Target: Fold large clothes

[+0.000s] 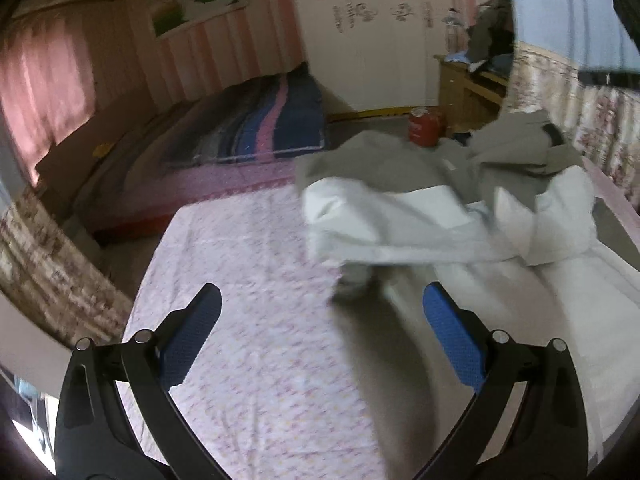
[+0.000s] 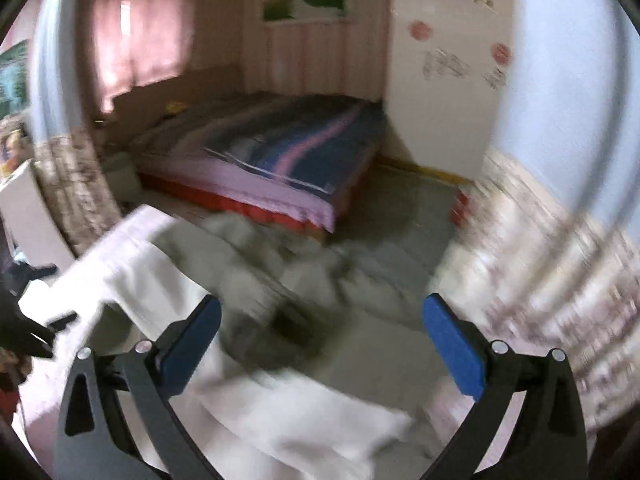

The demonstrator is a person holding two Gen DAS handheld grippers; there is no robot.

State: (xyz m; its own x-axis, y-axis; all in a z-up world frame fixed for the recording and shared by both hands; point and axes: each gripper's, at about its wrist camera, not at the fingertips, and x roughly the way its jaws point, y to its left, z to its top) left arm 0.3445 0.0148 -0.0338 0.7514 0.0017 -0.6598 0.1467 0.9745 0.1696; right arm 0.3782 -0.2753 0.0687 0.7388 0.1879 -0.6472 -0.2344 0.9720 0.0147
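Between the jaws of the left gripper [image 1: 322, 310] there is only the pink-patterned sheet [image 1: 256, 320] over the counter; the jaws stand spread wide and hold nothing. The garment [image 1: 400, 216], a large white and grey piece, lies ahead at twelve to two o'clock, near the right jaw's tip but apart from it. Its near edge is lifted and rolled over, with a shadowed gap beneath, and its white lining runs on down the right side at three to four o'clock.

Over on the right gripper [image 2: 322, 312], the jaws are likewise spread and empty. Here the picture is badly blurred; the garment [image 2: 296, 400] spreads under and between the jaws, white cloth at six to nine o'clock, grey folds at twelve. Whether either jaw touches it I cannot tell.

The cloth looks soft, limp and fairly light, with a smooth lining that may slide on itself. It will sag and crumple, so one pinch will not carry it flat. Likely best to take two points along one hem or the shoulder line, one per gripper, and bite through both layers.

Beyond it stands a bed [image 1: 256, 128] at eleven o'clock.
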